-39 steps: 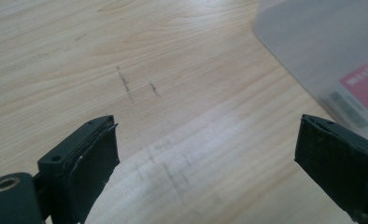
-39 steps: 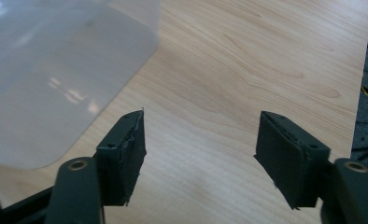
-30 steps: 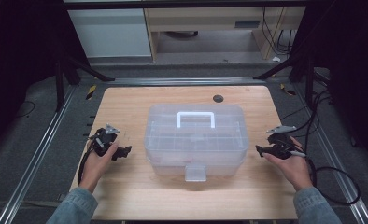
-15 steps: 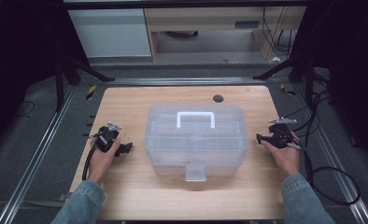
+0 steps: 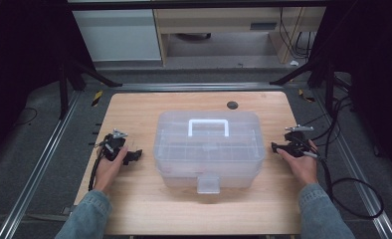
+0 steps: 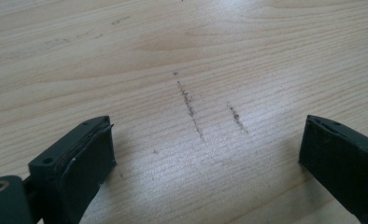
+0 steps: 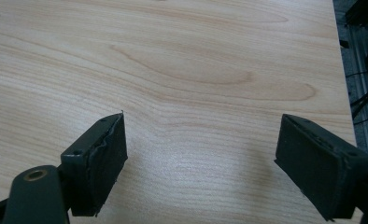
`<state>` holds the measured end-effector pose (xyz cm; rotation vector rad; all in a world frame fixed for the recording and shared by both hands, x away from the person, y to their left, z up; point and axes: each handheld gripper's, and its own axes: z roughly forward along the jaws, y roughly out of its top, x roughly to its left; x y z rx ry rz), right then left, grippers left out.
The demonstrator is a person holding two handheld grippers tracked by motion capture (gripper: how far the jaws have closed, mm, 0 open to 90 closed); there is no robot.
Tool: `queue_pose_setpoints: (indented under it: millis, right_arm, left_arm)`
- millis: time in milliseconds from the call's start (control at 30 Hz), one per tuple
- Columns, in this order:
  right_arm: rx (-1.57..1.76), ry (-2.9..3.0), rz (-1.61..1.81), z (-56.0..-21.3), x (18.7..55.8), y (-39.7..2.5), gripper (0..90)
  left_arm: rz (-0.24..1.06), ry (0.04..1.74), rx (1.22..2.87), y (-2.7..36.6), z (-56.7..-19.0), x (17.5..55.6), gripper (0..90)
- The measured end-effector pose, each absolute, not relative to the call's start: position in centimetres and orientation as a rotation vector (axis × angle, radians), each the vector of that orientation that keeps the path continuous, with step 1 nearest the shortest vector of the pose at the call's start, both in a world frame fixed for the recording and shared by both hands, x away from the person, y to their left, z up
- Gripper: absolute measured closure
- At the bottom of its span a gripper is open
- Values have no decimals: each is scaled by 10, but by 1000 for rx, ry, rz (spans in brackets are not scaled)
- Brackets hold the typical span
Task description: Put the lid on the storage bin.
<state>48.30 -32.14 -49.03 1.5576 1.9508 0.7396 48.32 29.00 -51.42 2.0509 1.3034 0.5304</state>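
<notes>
While the clear plastic box (image 5: 209,149) sits mid-surface (image 5: 149,209), the left tool (image 5: 129,157) rests just left of it and the right tool (image 5: 279,148) just right, both spread wide, pinching nothing.

Both grippers, left gripper (image 5: 133,157) and right gripper (image 5: 275,147), spread their fingers wide.

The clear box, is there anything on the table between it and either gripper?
Nothing visible. Bare wood lies between the left gripper and the box, and between the right gripper and the box. Both grippers are open over bare table.
</notes>
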Motion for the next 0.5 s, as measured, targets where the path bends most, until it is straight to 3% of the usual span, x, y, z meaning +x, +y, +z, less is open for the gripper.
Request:
queue_pose_setpoints:
  millis: [233,367,500]
  right_arm:
    - [1562,1940,753,-498,484,-318,122]
    - [1590,1910,795,-503,484,-318,40]
    - [1567,1936,803,-505,484,-315,16]
  left_arm:
    - [551,1294,2025,287,-517,483,11]
    - [551,1296,2025,287,-517,483,10]
    - [553,1309,2019,287,-518,483,0]
